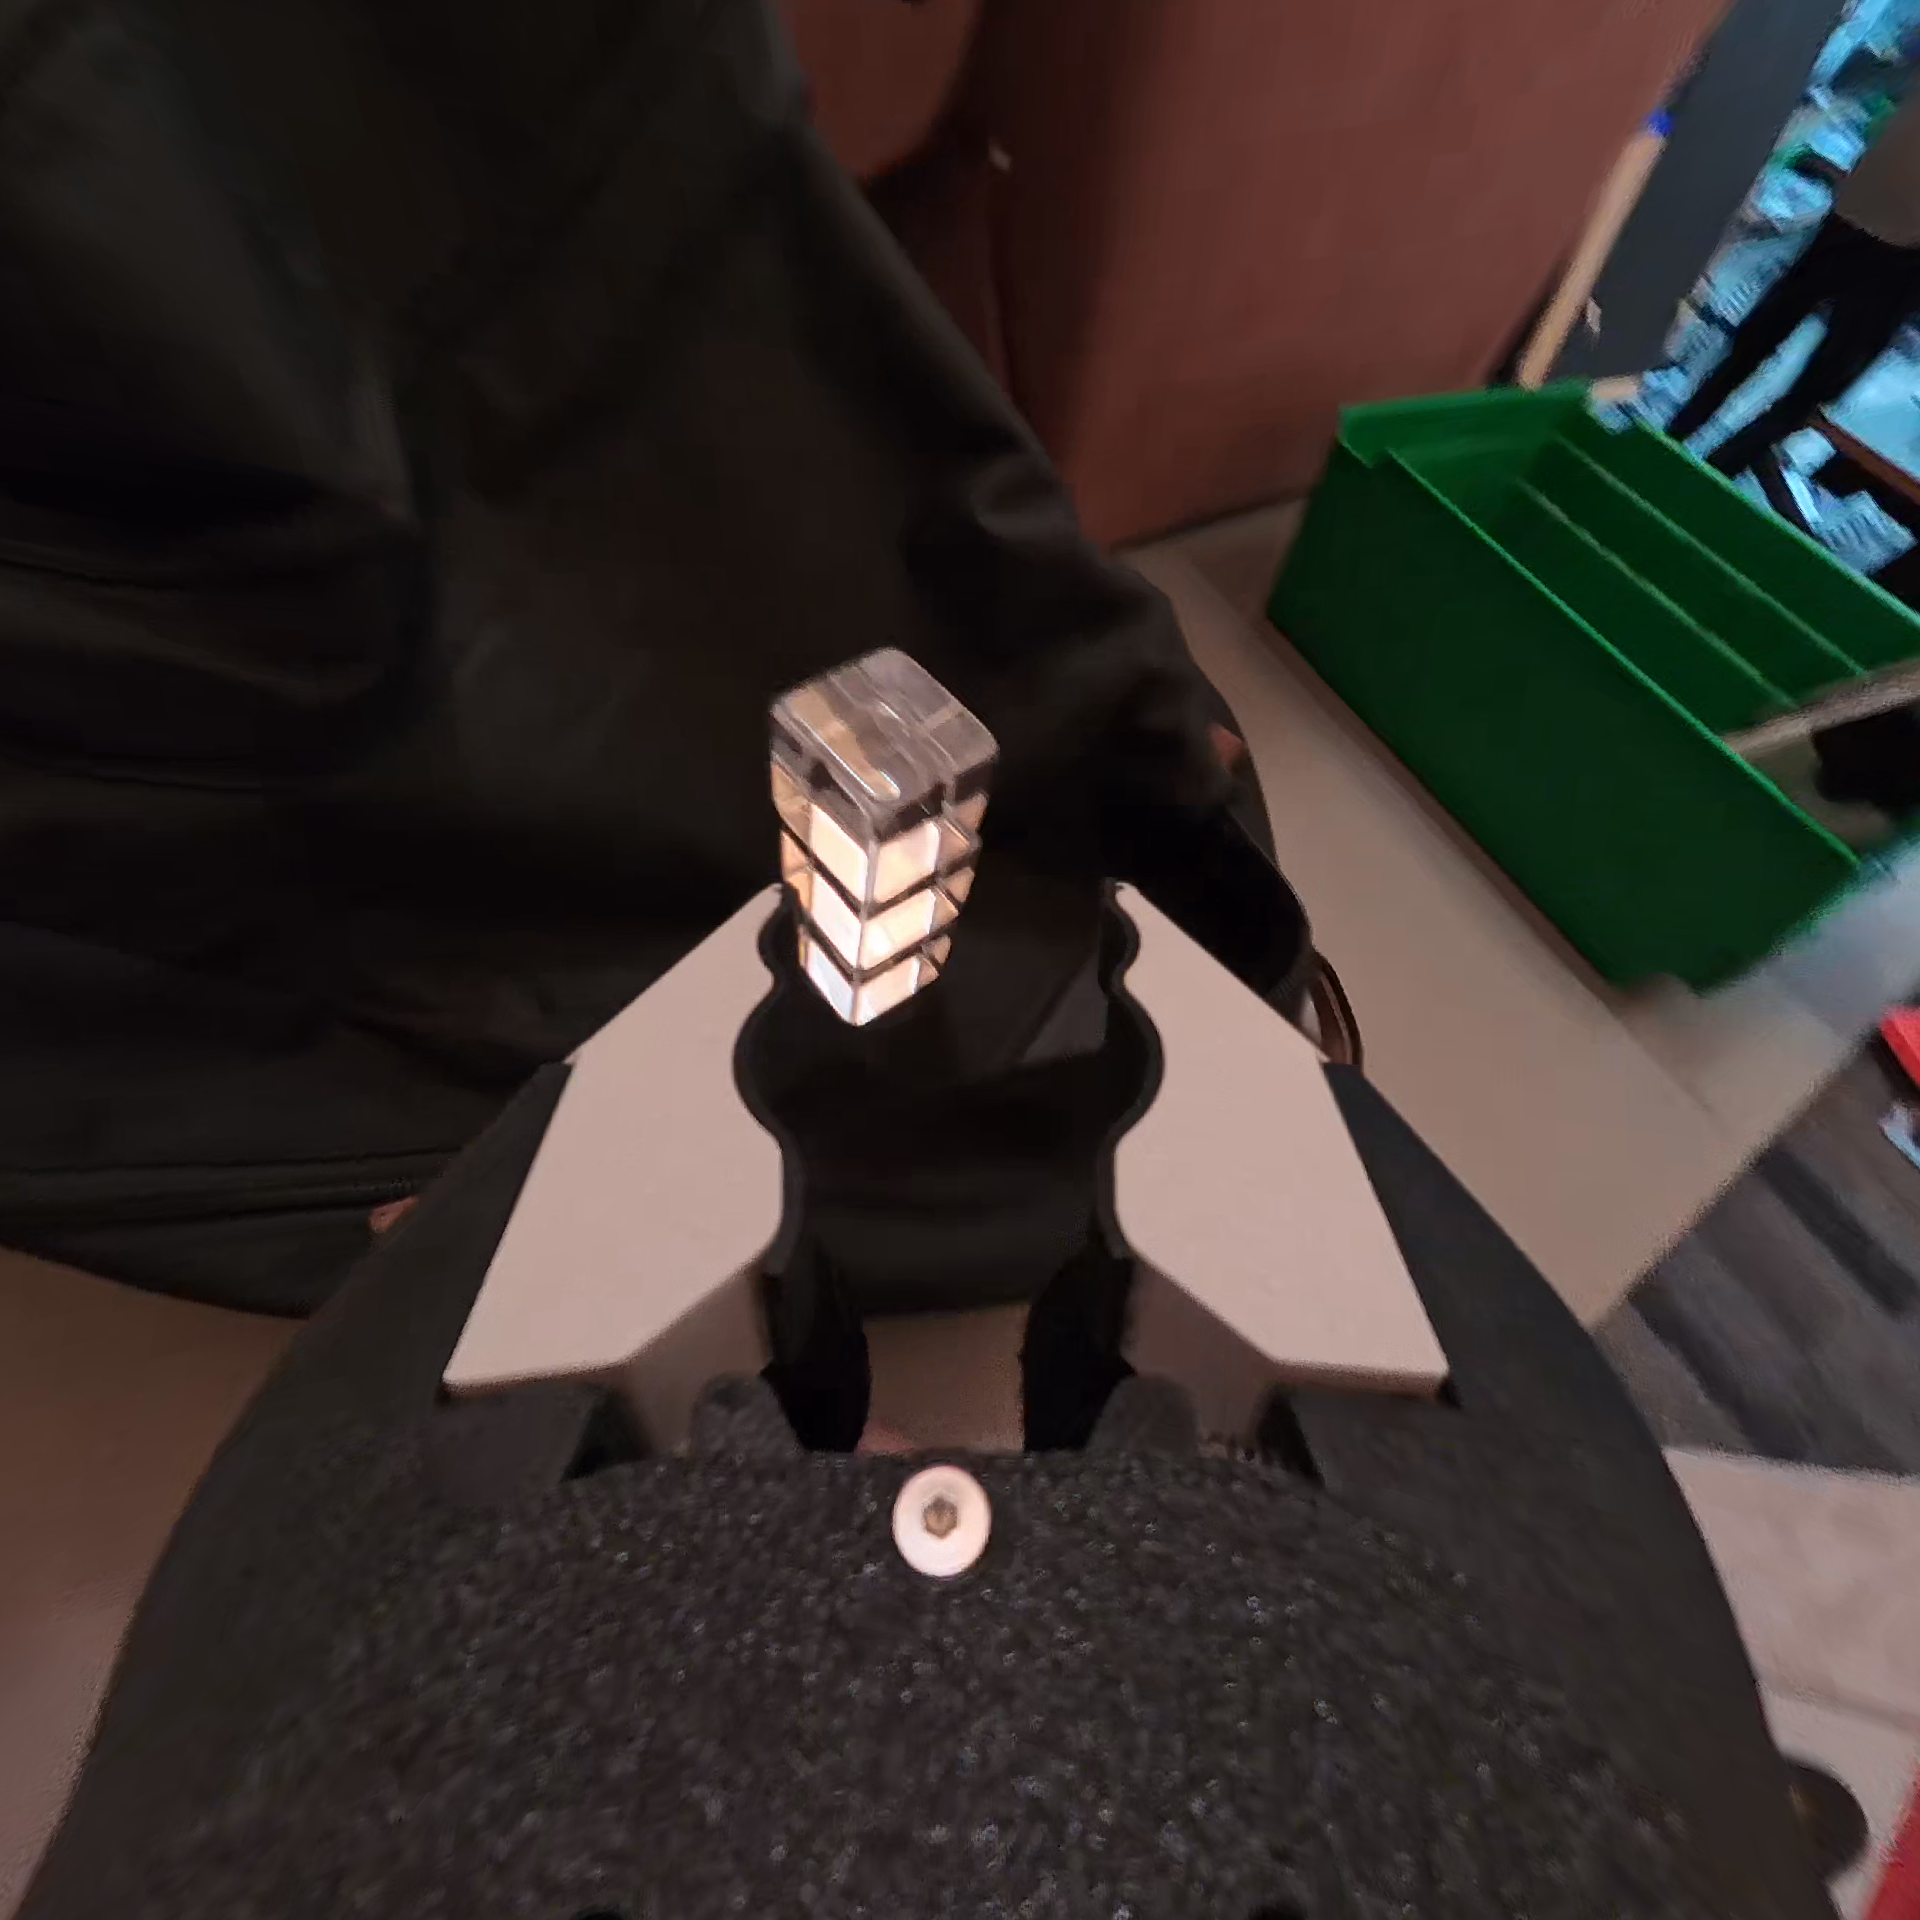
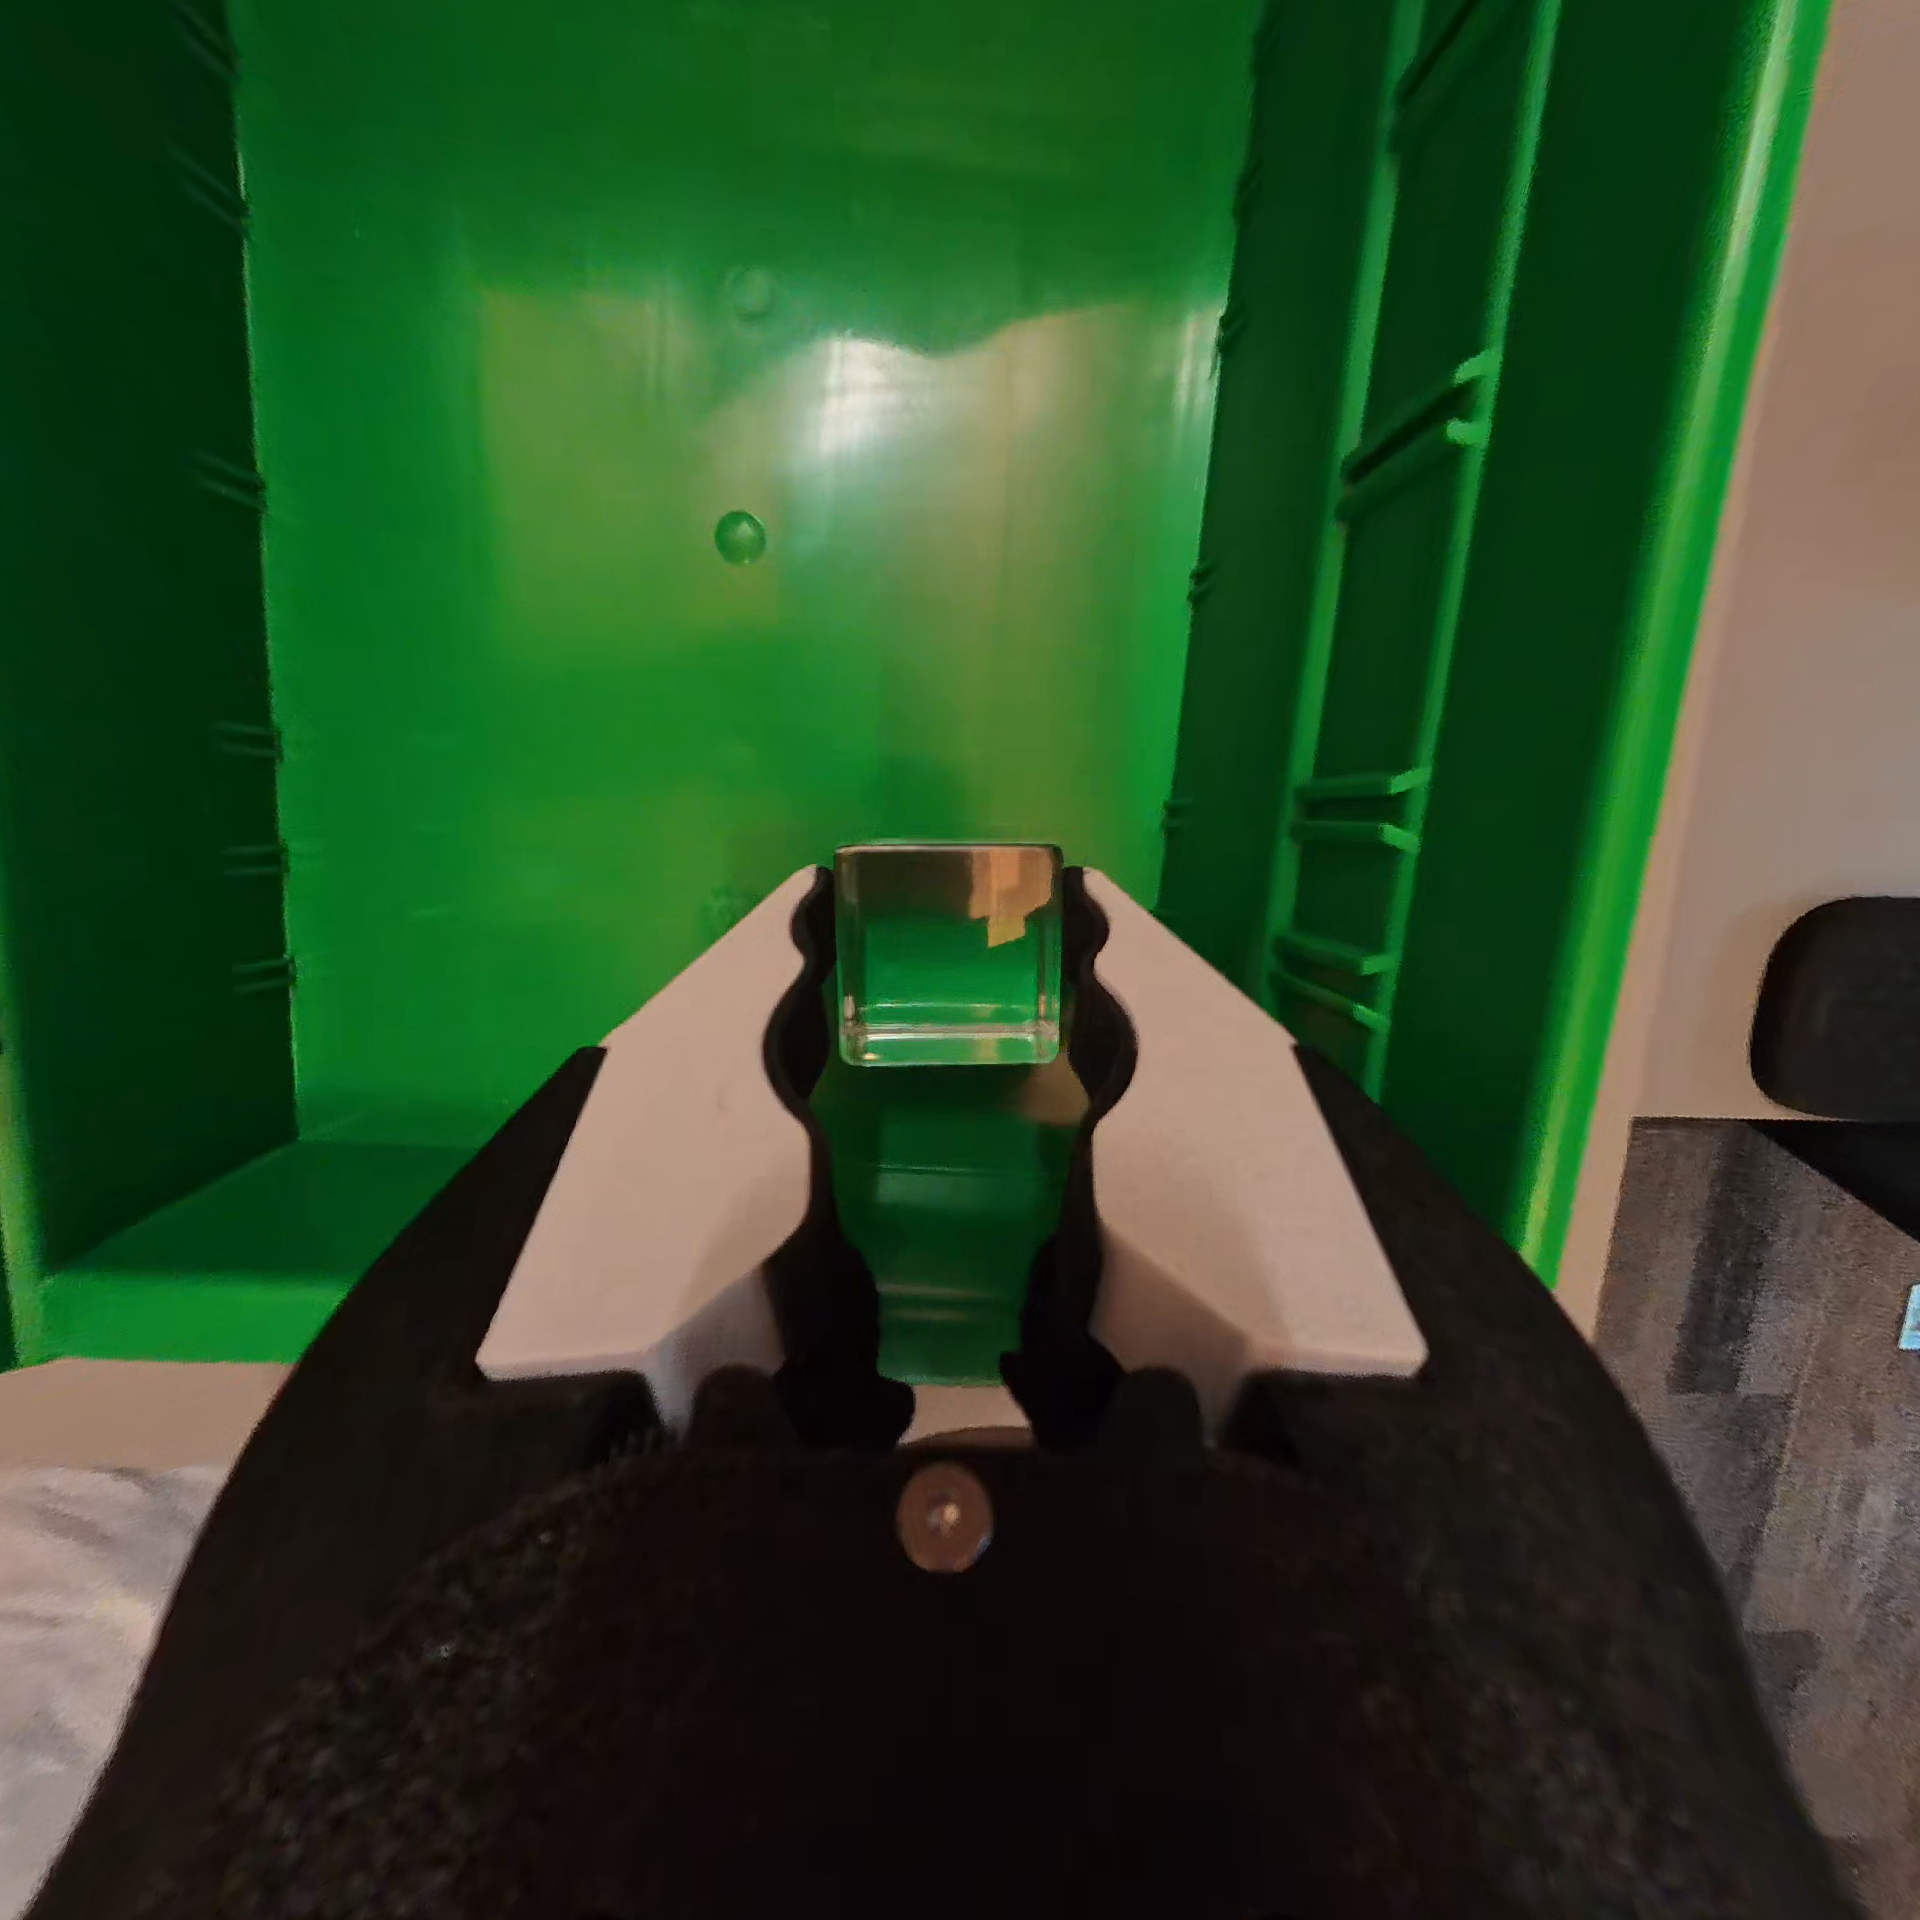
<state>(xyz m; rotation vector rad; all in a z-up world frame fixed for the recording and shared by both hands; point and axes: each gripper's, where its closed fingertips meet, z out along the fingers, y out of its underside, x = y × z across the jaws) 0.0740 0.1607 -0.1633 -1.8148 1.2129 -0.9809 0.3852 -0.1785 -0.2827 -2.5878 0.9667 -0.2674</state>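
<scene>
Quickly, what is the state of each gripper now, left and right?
Left gripper: shut on a stack of clear blocks.
Right gripper: shut on a clear cube, over a green bin.

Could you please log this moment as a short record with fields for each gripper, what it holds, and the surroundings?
left gripper: fingers apart, with a clear segmented block at the left fingertip; grip unclear
behind left gripper: a person's black jacket
right gripper: fingers shut on a clear cube
beneath right gripper: inside of a green bin, nothing else visible in this compartment
green bin, left wrist view: on a light table, several compartments
image quality: left wrist view blurred
</scene>
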